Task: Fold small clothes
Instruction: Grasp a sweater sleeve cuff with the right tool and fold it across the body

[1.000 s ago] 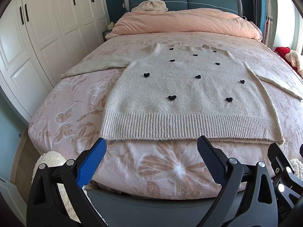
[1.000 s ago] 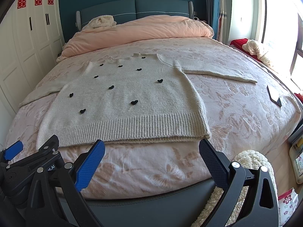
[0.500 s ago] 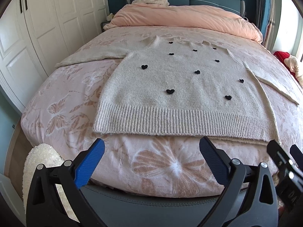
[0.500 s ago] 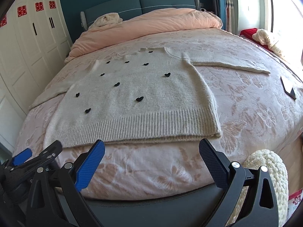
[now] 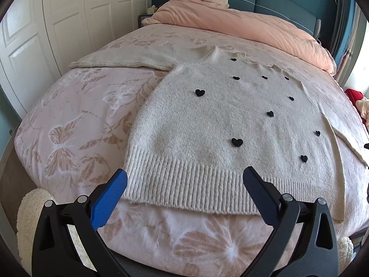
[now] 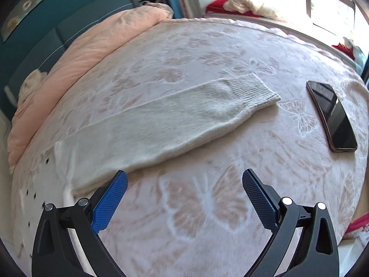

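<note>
- The cream sweater (image 5: 214, 129) with small black hearts lies flat and face-up on the bed (image 5: 76, 124), hem toward the foot, both sleeves spread out to the sides; no fold is made yet.
- The left gripper (image 5: 184, 180) has moved in from the bed's foot and now hangs just over the ribbed hem (image 5: 184, 184), jaws wide apart and holding nothing.
- The right gripper (image 6: 184, 180) has swung away from the hem toward the right sleeve (image 6: 175, 117), and hovers near its underarm end, jaws wide apart and empty.
- This suggests that the sleeve will be folded first, with the right gripper still to reach the cuff (image 6: 251, 90).
- A dark phone (image 6: 332, 115) lies on the bed just beyond the cuff, apart from it.
- A peach duvet (image 5: 249, 25) is bunched at the headboard.
</note>
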`<state>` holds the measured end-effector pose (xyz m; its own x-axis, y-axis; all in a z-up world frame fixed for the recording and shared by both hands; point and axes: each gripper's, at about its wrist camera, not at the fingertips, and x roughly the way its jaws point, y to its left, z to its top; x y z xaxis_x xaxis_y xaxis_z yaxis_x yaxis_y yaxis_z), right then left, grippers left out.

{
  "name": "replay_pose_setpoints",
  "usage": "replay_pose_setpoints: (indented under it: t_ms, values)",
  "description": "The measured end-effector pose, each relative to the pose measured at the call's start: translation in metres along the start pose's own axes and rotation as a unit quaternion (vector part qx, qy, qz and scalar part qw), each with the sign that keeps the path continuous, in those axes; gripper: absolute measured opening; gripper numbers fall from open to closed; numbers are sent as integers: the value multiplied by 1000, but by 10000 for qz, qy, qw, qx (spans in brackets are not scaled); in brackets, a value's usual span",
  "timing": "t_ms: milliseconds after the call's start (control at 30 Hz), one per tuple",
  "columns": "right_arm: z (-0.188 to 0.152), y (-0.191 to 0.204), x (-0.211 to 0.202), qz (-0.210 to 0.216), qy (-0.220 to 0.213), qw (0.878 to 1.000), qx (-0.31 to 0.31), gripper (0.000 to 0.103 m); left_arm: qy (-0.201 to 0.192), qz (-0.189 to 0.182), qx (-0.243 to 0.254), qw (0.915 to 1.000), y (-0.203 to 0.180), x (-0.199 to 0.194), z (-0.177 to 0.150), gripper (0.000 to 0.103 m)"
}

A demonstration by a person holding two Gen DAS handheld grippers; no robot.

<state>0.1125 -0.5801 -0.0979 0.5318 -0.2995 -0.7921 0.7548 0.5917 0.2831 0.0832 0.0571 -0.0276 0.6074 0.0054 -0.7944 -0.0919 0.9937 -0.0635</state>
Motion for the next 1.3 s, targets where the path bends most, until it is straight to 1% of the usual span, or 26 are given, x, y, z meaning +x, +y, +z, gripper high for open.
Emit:
replay_pose_setpoints:
  t_ms: [100, 133, 167, 200, 233, 267, 300, 333, 367, 433, 467, 500, 567, 633, 700, 733, 800, 833, 900, 933, 1000, 1100, 1167, 1233, 1267, 1300]
  values:
    - [29, -35, 38, -188, 119, 9952, 957, 94, 68, 60, -51, 9999, -2, 13, 9, 98]
    - [34, -40, 47, -192, 143, 9931, 1150, 88, 101, 75, -74, 9999, -2, 18, 12, 98]
    - [39, -43, 55, -165, 165, 9917, 1262, 75, 141, 87, -108, 9998, -3, 24, 15, 98]
    - [42, -42, 61, -85, 157, 9916, 1282, 67, 173, 63, -148, 9997, -3, 28, 17, 98]
    - [44, -37, 65, 2, 152, 9921, 1246, 50, 207, 35, -194, 9996, -4, 33, 20, 98]
    - [46, -30, 67, 41, 145, 9927, 1198, 26, 232, 34, -222, 9995, -4, 37, 22, 98]
    - [48, -19, 68, 147, 120, 9931, 1154, 12, 233, 31, -227, 9995, -4, 41, 24, 98]
    - [52, -5, 65, 339, 54, 9931, 1121, 12, 220, 34, -213, 9995, -5, 44, 26, 98]
    - [55, 16, 56, 661, -142, 9927, 1001, 12, 202, 36, -195, 9996, -6, 45, 28, 98]
    - [57, 73, 31, 1413, -419, 9880, 458, 12, 155, -8, -190, 9997, -6, 48, 32, 98]
    - [53, 112, 14, 1860, -478, 9814, 58, 12, 117, -47, -212, 9997, -5, 48, 34, 98]
    - [44, 151, -1, 2279, -477, 9719, -343, 12, 84, -91, -247, 9996, -4, 48, 37, 98]
    - [13, 233, -32, 3036, -401, 9438, -1246, 12, 19, -179, -340, 9993, -1, 47, 44, 98]
    - [-31, 307, -49, 3531, -108, 9134, -2023, 16, -70, -298, -463, 9985, 1, 45, 52, 98]
    - [-83, 369, -46, 3724, 293, 8895, -2632, 30, -136, -437, -570, 9973, 3, 45, 62, 98]
    - [-109, 390, -40, 3673, 432, 8829, -2895, 46, -134, -526, -612, 9966, 4, 46, 68, 98]
    - [-153, 415, -28, 3434, 547, 8780, -3288, 47, -51, -786, -706, 9944, 4, 51, 83, 98]
    - [-167, 415, -24, 3383, 617, 8777, -3338, 47, -2, -909, -773, 9928, 4, 54, 91, 98]
    - [-180, 398, -18, 3410, 783, 8830, -3129, 47, 88, -1310, -991, 9864, 4, 66, 110, 98]
    - [-178, 380, -16, 3391, 811, 8897, -2948, 50, 149, -1516, -1131, 9818, 4, 75, 121, 98]
    - [-172, 337, -13, 3170, 766, 9113, -2514, 56, 317, -1911, -1464, 9701, 0, 103, 143, 98]
    - [-148, 284, 1, 2782, 773, 9360, -2013, 57, 443, -2051, -1774, 9615, -17, 150, 177, 98]
    - [-130, 258, 15, 2606, 879, 9477, -1619, 58, 462, -2118, -1943, 9567, -33, 180, 197, 98]
    - [-117, 241, 32, 2635, 1015, 9520, -1182, 58, 642, -2092, -2134, 9522, -45, 211, 212, 98]
    - [-112, 238, 39, 2651, 1068, 9527, -1032, 58, 750, -2137, -2267, 9473, -52, 226, 217, 98]
    - [-108, 237, 46, 2636, 1111, 9538, -914, 58, 855, -2076, -2350, 9457, -56, 238, 220, 97]
